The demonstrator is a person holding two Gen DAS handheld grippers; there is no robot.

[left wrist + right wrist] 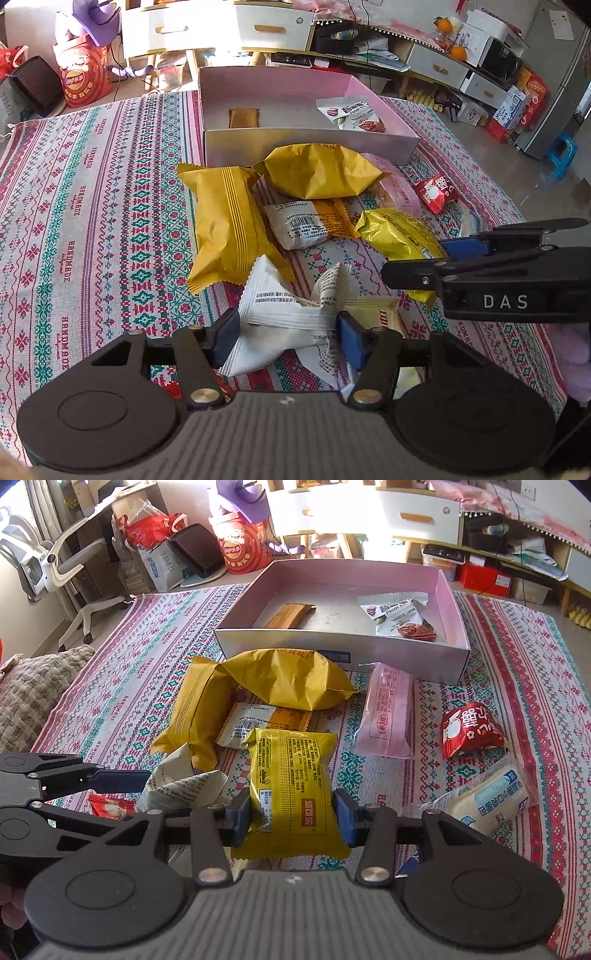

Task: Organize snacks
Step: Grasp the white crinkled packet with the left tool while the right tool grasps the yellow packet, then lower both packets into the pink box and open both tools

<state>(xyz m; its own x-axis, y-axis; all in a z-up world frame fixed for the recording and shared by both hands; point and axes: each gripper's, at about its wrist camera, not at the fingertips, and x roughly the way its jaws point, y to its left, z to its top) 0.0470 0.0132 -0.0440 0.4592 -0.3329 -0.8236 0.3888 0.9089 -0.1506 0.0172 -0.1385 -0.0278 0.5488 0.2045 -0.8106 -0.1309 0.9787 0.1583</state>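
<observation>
Bright yellow packet clamped between right gripper pads, low over the cloth, near the pink box holding 2 snacks. Left gripper half-wide around white packet, not squeezing. Next, likely: lift and carry into box.

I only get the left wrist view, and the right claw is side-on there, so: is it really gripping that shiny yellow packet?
Observer: Yes, the right claw has its pads pressed on both sides of the yellow packet.
Operator: Anything further right of it?
Observer: A white and blue packet lies on the cloth there.
Operator: And near my left claw?
Observer: A small red packet lies beside it, by the white wrapper.
</observation>
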